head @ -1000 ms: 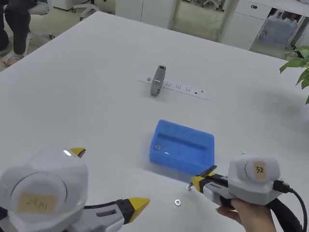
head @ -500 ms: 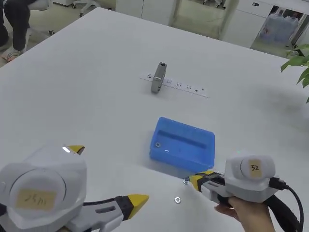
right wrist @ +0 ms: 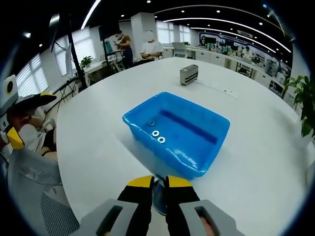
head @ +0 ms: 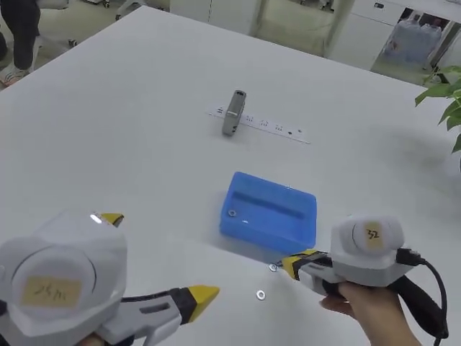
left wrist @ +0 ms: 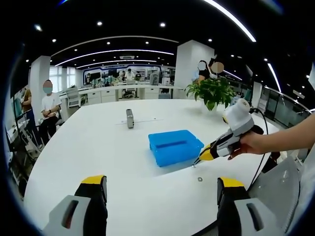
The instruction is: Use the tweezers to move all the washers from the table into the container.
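**At the near wall of the blue container (head: 268,216): tweezers (right wrist: 158,197) gripped, washers in and out**

On the white table (head: 144,108) the blue container sits open-topped. Three washers (right wrist: 155,133) lie on its floor, grouped toward one end (the right gripper view shows them plainly). The right gripper (head: 290,265), held in a hand (head: 364,310), is clenched on the tweezers, which show as a dark blade pinched between its yellow-tipped jaws. It points at the container's near wall from just beside it.

At the tweezers' tip a small washer (head: 272,268) shows low by the table, just short of the container. Whether the tweezers pinch it or it rests on the table, I cannot tell. A loose washer (head: 260,294) lies flat on the table nearer the person, apart from the container and between the two grippers.

The left gripper (head: 157,256) hangs low at the person's left, well apart from the container. Its jaws are spread wide with nothing between them.

Beyond the container a flat power strip (head: 263,126) lies on the table, with a grey boxy object (head: 232,113) standing at one end of it. A leafy plant (left wrist: 212,91) shows past the table's right side.
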Demonstrator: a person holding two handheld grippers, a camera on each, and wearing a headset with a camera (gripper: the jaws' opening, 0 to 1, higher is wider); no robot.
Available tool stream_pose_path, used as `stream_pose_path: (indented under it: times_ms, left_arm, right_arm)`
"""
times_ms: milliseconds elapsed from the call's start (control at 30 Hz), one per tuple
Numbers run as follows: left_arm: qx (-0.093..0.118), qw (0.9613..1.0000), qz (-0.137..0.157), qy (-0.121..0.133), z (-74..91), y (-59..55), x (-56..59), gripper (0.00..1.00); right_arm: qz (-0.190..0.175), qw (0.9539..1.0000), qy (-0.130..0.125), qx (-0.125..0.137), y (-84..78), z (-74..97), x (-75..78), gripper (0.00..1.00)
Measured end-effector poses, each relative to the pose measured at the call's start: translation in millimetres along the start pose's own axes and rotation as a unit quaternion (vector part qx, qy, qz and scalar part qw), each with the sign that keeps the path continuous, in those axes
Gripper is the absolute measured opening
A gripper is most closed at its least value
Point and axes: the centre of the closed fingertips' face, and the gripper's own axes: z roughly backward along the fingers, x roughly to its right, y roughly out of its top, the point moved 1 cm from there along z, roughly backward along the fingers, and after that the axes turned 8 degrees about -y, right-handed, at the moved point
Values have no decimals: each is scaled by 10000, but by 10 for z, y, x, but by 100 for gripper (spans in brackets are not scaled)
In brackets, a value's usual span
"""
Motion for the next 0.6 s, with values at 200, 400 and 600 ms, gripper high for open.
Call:
stream_pose_path:
  times_ms: [200,400,600]
  left_arm:
    - [31,10000,45,18,11,-4,-21,95]
    - [42,10000,66,-2,9,-11,-19,94]
    - [41,9999,-36,-140,-58,38,44,93]
  right_arm:
    - [-45,9999,10,-95,-3,4,5,5]
    - [-69,9998,59,-162,-10,8,-21,5]
    - [384,9986,93,-356,-73,149,-49,5]
